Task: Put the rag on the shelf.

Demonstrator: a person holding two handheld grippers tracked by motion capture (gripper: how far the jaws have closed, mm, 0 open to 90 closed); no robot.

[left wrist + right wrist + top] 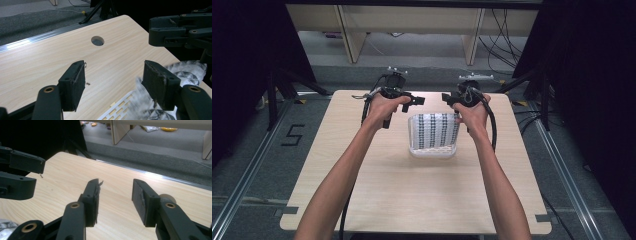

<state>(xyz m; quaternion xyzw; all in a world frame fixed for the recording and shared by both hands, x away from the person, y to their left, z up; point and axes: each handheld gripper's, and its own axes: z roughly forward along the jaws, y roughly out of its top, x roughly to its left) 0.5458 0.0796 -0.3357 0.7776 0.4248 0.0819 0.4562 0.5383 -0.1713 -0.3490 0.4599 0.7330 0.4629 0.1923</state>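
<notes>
A white slotted basket [433, 151] stands at the middle of the table with a black-and-white patterned cloth [434, 129] draped in it. My left gripper [418, 101] hovers just above and left of the basket's far edge. My right gripper [446, 98] faces it from the right. In the left gripper view the jaws [113, 82] stand open over bare wood, with the blurred cloth [187, 72] and the basket rim [117, 110] behind the right jaw. In the right gripper view the jaws [116, 200] are open with nothing between them, and the left gripper [20, 175] is close at the left.
The light wooden table [412, 200] has a round cable hole [97, 40] near its far edge. Dark stands [277, 90] flank the table on both sides, and wooden furniture legs [349, 40] rise beyond a metal floor rail [160, 176].
</notes>
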